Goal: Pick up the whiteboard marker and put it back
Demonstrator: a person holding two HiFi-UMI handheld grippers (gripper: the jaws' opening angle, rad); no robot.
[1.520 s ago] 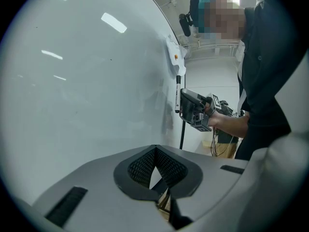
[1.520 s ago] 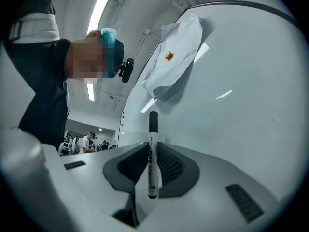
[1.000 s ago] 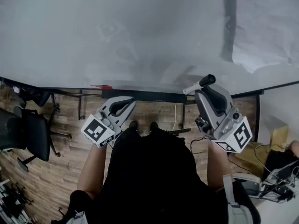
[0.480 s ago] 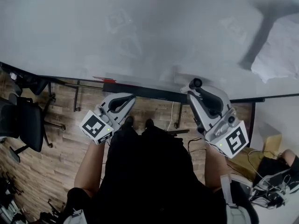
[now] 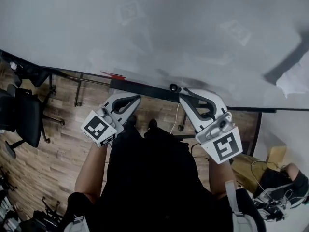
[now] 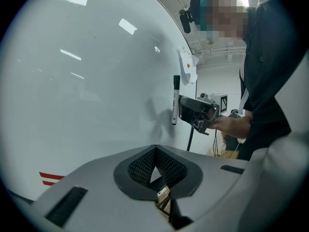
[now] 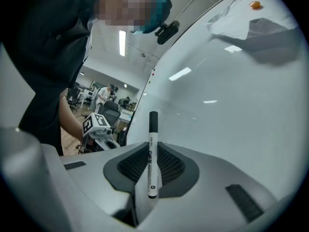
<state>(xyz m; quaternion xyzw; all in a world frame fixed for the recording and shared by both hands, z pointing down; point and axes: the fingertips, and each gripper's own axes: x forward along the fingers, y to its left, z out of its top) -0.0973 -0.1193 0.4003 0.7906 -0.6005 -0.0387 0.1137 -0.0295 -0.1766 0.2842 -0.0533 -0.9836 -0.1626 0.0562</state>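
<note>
The whiteboard fills the upper part of the head view, with a dark ledge along its lower edge. At far left an office chair stands on the wooden floor, well clear of the person.

Left hand-held gripper: held level, pointing toward the board near short red marks on its surface. In the left gripper view its jaws meet at the tips, the dark pads come together, and nothing sits between them. It is closed and empty.

Right hand-held gripper: held to the right of the left one, its tips close to the ledge. In the right gripper view its jaws are clamped on the whiteboard marker. The marker's white barrel is pinched between the pads, and the black cap stands clear above the jaw tips. From the left gripper view the marker stands upright, just beside the board face. Whether it touches the board cannot be told. In the head view only the marker's dark end shows, over the ledge.

At far right a sheet of paper hangs on the board, fixed by an orange magnet.
</note>
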